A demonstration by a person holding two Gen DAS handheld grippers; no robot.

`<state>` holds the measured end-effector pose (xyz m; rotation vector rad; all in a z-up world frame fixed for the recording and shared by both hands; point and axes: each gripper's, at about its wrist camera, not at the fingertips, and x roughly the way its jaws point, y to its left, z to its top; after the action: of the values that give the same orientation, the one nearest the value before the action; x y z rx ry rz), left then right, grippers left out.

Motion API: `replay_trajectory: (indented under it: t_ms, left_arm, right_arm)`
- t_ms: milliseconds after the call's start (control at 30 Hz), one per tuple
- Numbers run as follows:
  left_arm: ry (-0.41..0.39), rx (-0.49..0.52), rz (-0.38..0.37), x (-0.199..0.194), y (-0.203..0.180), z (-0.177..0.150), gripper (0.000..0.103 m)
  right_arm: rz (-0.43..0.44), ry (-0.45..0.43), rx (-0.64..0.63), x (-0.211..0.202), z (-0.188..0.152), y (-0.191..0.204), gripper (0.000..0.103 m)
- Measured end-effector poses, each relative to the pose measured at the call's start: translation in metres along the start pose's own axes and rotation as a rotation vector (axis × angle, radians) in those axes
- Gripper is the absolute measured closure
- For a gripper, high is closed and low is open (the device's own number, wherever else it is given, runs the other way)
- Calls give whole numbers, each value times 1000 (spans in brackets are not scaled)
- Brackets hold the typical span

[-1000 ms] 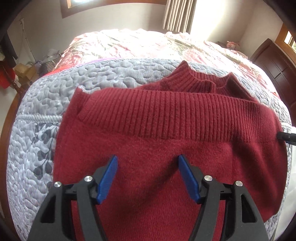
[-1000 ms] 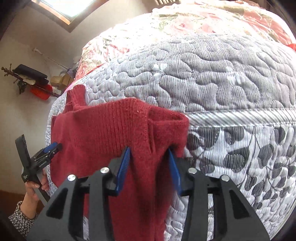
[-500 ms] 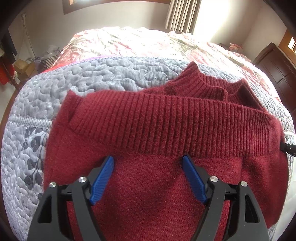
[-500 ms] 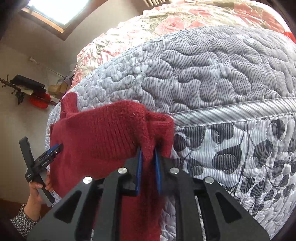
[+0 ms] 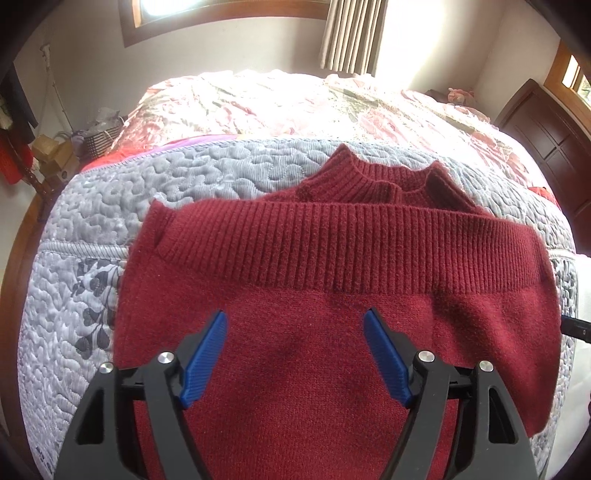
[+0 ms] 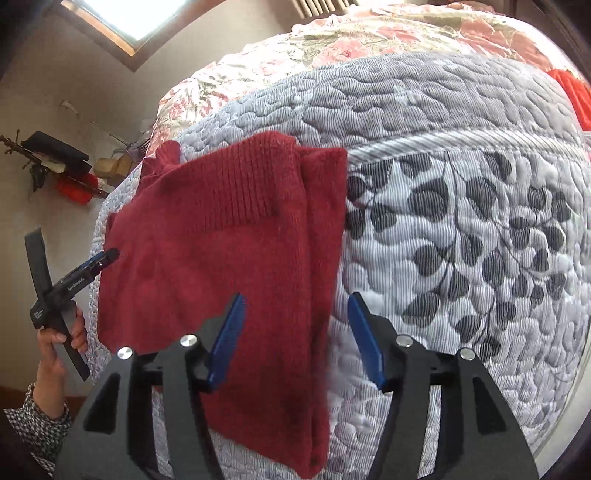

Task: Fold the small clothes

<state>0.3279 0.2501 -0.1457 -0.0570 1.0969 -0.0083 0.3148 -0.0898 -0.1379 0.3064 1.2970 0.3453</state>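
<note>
Grey quilted bedspread (image 5: 229, 173), bedroom w/ curtains (image 5: 351, 33). Red sweater (image 5: 332, 332) folded under left gripper (image 5: 295, 354) & right gripper (image 6: 295, 336). Both spread wide, holding nothing.

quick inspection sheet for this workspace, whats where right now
surface: grey quilted bedspread with a leaf print, over a floral cover
job's things: dark red knitted sweater lying folded, ribbed hem turned up toward the collar
clutter: nothing seen on the quilt
grippers: left gripper open above the sweater; right gripper open at its edge
cables: nothing seen
surroundings: curtain, dark wooden cabinet, cardboard boxes
</note>
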Motion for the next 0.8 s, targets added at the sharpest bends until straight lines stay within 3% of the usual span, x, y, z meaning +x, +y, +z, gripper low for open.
replay_trajectory:
  t_ms: [200, 367, 400, 433, 500, 633, 800]
  left_arm:
    - [-13, 30, 3, -11, -8, -5, 26]
    - [-34, 51, 16, -18, -13, -8, 26]
    - [-38, 53, 15, -19, -14, -9, 26]
    - [-42, 53, 15, -20, -15, -9, 26]
    - [-47, 52, 13, -23, -17, -9, 26]
    - [-53, 60, 8, -26, -20, -7, 26]
    - [-47, 59, 8, -24, -18, -6, 24]
  right_arm:
    - [10, 54, 44, 12, -29, -11, 45]
    - [54, 85, 69, 31, -31, -13, 44]
    - [69, 92, 69, 35, -31, -12, 46]
    - [101, 106, 72, 40, -31, -10, 55]
    - [90, 115, 62, 46, -30, -5, 56]
    - [106, 103, 32, 38, -26, 6, 72]
    - [98, 34, -21, 8, -25, 25, 77]
